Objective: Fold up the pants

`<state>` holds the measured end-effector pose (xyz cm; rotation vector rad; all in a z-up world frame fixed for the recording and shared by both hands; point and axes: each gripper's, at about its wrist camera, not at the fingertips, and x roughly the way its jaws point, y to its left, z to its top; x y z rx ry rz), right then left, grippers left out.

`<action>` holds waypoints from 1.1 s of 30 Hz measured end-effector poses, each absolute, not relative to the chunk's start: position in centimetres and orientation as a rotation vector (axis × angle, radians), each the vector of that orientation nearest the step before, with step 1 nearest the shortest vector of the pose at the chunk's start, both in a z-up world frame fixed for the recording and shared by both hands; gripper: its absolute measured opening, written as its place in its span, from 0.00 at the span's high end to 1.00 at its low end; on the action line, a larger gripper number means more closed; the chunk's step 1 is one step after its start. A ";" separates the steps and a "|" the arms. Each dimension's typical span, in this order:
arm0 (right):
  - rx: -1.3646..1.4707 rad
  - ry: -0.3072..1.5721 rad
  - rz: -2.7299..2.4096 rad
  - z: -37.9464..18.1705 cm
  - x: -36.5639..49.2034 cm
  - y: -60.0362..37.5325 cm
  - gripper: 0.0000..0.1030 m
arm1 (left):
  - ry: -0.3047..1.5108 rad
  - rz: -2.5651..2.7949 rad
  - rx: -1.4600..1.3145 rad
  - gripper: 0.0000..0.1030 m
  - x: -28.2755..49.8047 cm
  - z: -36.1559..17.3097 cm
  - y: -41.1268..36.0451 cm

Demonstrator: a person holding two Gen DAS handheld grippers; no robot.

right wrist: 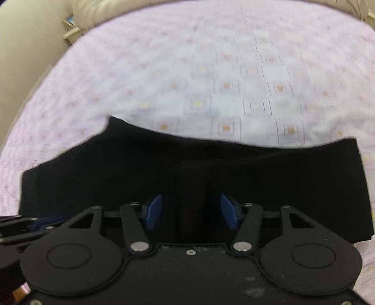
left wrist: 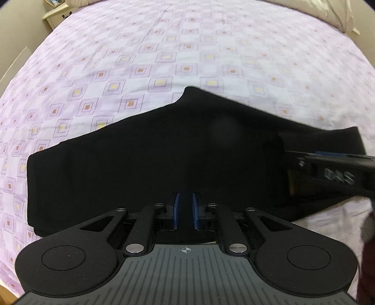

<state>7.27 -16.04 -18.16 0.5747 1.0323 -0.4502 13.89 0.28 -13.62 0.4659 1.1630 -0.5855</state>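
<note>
The black pants (left wrist: 152, 159) lie folded on the bed, a wide dark slab across the lower half of both views (right wrist: 187, 169). My left gripper (left wrist: 185, 211) sits over the near edge of the pants, its blue pads a narrow gap apart with black cloth between them. My right gripper (right wrist: 191, 211) is open, pads wide apart, above the near edge of the pants, holding nothing. The right gripper also shows side-on in the left wrist view (left wrist: 328, 164), over the right end of the pants.
The bed has a lilac sheet (left wrist: 164, 58) with a pattern of small squares. A beige pillow (left wrist: 328, 14) lies at the far right, and a cream bedside table (left wrist: 56, 14) stands at the far left. The left gripper's fingers show at the left edge of the right wrist view (right wrist: 23, 225).
</note>
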 end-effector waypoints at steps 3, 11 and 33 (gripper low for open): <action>0.558 0.982 -0.429 -15.6 5.2 -15.9 0.37 | 1.150 -0.598 0.450 0.88 13.3 -13.0 -0.8; 0.546 1.034 -0.564 -14.2 -2.4 -20.4 0.77 | 1.156 -0.663 0.449 0.88 10.7 -13.2 -7.6; 0.574 1.255 -0.580 -21.4 0.3 -30.9 0.89 | 1.313 -0.531 0.668 0.87 10.0 -20.3 -16.0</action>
